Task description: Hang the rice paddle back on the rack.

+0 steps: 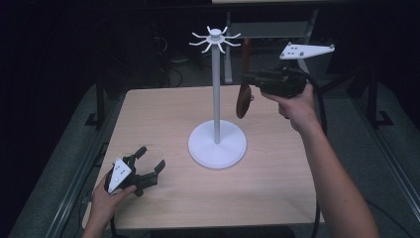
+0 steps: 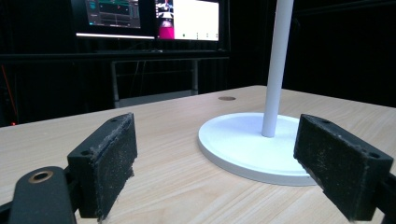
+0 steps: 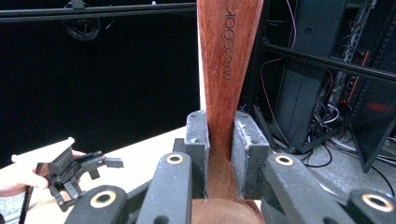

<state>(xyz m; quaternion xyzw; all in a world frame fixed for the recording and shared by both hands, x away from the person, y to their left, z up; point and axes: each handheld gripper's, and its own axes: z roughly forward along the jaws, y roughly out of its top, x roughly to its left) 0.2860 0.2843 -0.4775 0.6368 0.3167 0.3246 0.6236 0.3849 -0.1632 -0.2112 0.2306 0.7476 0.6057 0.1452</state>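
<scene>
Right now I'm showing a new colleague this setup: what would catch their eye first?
Probably the tall white stand with a ring of hooks on top, mid-table. Beside its pole, the right gripper holds a reddish-brown wooden utensil upright above the light wooden table. The left gripper rests open near the front-left corner.

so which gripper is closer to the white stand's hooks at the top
Right. The right gripper is raised beside the hooks, holding a wooden utensil. The left gripper sits low on the table, short of the stand's base.
</scene>
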